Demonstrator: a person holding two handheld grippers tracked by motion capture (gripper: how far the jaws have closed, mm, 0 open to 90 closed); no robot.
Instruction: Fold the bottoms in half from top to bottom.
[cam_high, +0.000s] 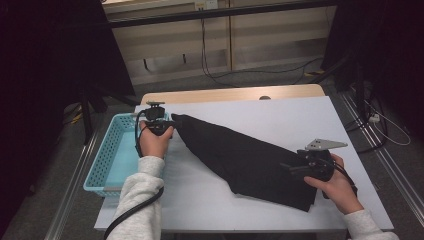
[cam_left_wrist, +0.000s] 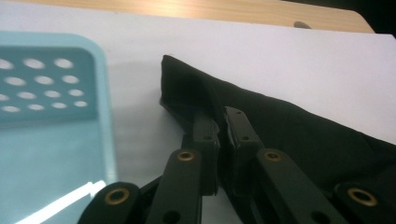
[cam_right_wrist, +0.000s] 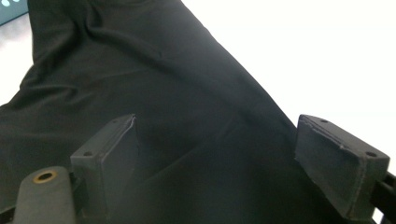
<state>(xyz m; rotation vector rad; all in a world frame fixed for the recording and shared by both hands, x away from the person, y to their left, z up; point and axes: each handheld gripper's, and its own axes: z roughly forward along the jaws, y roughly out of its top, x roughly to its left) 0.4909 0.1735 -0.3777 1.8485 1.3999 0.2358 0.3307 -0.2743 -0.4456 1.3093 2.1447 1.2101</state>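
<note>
So we've got a black cloth stretched out diagonally on the white counter, running from our left gripper across to our right gripper. The left gripper is clamped down on the cloth's near corner, and in the left gripper view you can see the two jaws pinched almost together with a fold of fabric caught between them. Just off to that gripper's left sits a light blue perforated basket, right beside it but not touching the cloth as far as we can tell. Over at the other end, our right gripper hangs over the wider end of the cloth with its jaws spread wide apart; in the right gripper view the fabric lies between and beyond the two pads, gripped by nothing there. The cloth looks a bit rumpled with soft creases, lying flat otherwise.
</note>
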